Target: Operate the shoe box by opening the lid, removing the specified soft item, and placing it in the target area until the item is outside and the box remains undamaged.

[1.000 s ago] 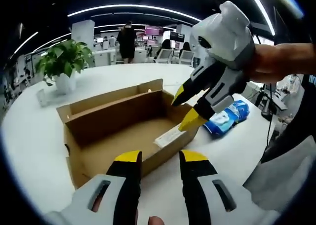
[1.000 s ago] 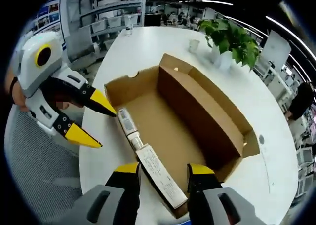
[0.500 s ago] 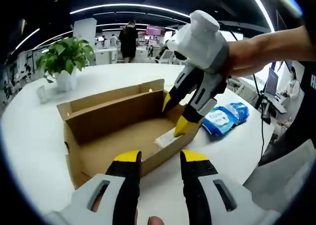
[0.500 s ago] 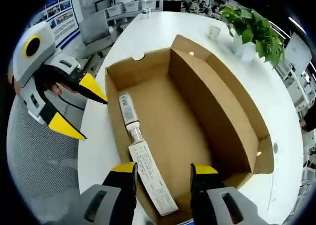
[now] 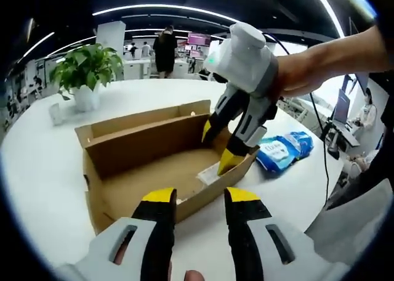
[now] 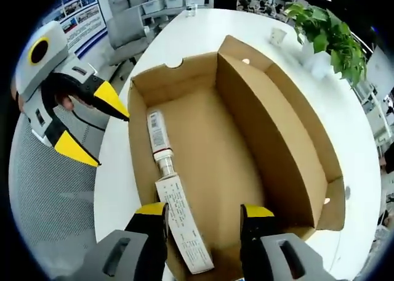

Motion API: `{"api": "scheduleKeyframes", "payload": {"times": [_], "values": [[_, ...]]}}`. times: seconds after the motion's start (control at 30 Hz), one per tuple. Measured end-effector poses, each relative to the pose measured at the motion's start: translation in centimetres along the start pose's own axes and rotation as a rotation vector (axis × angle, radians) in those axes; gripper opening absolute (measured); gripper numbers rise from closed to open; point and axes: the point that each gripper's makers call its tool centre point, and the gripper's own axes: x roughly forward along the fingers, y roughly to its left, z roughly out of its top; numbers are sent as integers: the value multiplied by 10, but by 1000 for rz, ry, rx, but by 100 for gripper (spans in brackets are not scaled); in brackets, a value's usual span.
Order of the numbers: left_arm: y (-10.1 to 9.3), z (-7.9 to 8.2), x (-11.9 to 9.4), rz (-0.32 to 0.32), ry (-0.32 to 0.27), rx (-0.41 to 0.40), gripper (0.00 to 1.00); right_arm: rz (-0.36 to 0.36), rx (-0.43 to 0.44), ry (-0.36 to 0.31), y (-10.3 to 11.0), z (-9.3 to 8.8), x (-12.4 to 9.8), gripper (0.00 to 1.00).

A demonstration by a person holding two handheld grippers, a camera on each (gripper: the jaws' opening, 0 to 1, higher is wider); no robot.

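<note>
The brown cardboard shoe box stands open on the white table. A blue soft pack lies on the table just right of the box. My right gripper hangs open over the box's right end, its lower tip dipping inside near a white labelled item. In the right gripper view that white item and a long paper strip lie along the box's left wall. My right gripper is open above them. My left gripper is open at the box's near wall, and the right gripper view shows this left gripper beside the box.
A potted plant stands at the back left of the round table; the right gripper view shows the plant with a small cup near it. A grey mesh chair sits by the table's edge. People stand far behind.
My right gripper has come down and leftward from above the table to the box's right end. The box fills more of the right gripper view. The left gripper has barely moved.
</note>
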Motion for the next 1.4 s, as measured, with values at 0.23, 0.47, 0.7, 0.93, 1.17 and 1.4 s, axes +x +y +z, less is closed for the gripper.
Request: {"api": "scheduleKeyframes", "payload": {"times": [0.23, 0.47, 0.7, 0.93, 1.17, 1.4], "values": [[-2, -1, 0, -5, 1, 1, 31, 33, -52, 11, 13, 4, 1, 40], [-4, -4, -1, -9, 8, 6, 31, 65, -82, 12, 15, 11, 6, 41], [-2, -6, -1, -3, 7, 4, 31, 7, -36, 16, 1, 4, 2, 42], [-2, -6, -1, -2, 4, 2, 31, 58, -66, -6, 17, 9, 3, 42], [-3, -8, -2, -5, 8, 3, 30, 34, -133, 79, 17, 2, 24, 36], [-1, -10, -4, 4, 11, -3, 30, 21, -131, 149, 15, -16, 35, 26]]}}
